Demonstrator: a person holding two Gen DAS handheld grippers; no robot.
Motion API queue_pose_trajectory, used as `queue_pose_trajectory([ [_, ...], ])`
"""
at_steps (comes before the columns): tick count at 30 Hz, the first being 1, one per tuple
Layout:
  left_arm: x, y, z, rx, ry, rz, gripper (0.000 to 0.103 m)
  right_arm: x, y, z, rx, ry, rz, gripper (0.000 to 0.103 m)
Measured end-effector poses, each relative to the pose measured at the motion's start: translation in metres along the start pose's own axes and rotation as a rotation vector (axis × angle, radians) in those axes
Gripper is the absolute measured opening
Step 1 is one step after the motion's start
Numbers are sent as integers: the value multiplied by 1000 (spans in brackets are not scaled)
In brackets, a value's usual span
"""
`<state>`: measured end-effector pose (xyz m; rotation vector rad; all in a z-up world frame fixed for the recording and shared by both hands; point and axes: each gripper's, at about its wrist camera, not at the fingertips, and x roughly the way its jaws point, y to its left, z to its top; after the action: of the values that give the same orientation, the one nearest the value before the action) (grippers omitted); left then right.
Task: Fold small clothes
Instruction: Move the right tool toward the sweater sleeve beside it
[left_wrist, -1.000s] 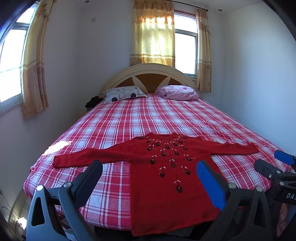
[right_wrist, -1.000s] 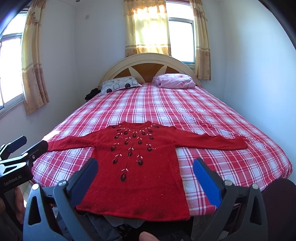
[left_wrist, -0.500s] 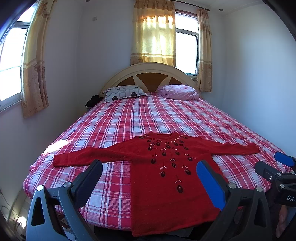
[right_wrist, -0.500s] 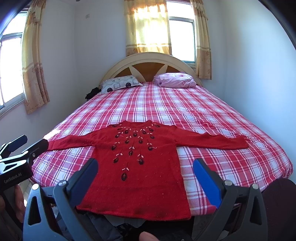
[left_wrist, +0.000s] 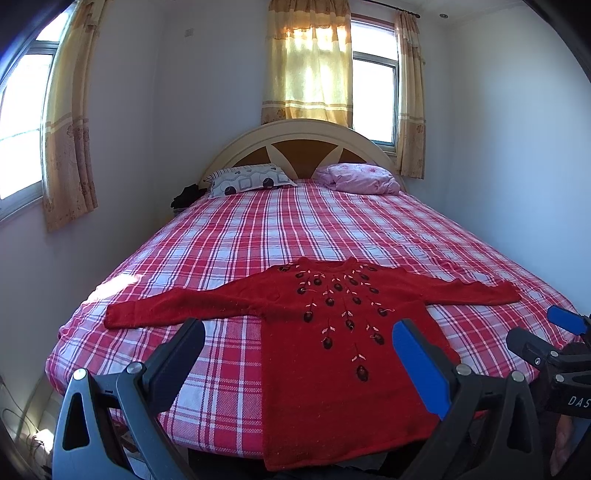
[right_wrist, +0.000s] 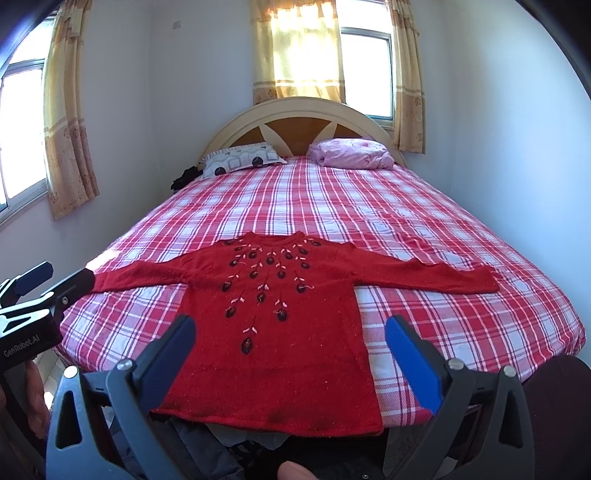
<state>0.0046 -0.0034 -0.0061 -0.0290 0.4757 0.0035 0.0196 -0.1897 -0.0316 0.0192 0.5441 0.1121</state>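
Note:
A small red sweater (left_wrist: 332, 369) (right_wrist: 273, 332) with dark embroidered flowers lies flat and face up on the plaid bed (left_wrist: 295, 229) (right_wrist: 332, 206), both sleeves spread sideways, its hem at the bed's near edge. My left gripper (left_wrist: 299, 339) hovers open above the near edge, over the sweater's left half, holding nothing. My right gripper (right_wrist: 290, 332) is open too, over the lower body of the sweater, and is empty. Each gripper shows at the side of the other's view: the right gripper (left_wrist: 546, 332), the left gripper (right_wrist: 55, 277).
Two pillows, a patterned pillow (left_wrist: 247, 181) and a pink pillow (left_wrist: 362, 179), lie against the headboard (left_wrist: 303, 147). Walls close in on both sides of the bed. Dark clothing (right_wrist: 207, 454) lies below the bed's near edge, and a fingertip (right_wrist: 293, 470) shows at the bottom.
Both grippers stay open and almost still; the views have crept slightly forward. The sweater has not moved.

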Motion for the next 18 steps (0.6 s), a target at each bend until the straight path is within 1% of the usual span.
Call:
queue_pose_trajectory([
  [3, 9, -3, -4, 15, 10, 12, 102, 6, -3, -2, -1, 9, -3, 103],
  [8, 31, -7, -12, 38, 44, 11, 102, 21, -12, -5, 7, 36, -15, 103],
  [18, 82, -11, -34, 91, 113, 24, 102, 65, -44, -15, 53, 102, -56, 103],
])
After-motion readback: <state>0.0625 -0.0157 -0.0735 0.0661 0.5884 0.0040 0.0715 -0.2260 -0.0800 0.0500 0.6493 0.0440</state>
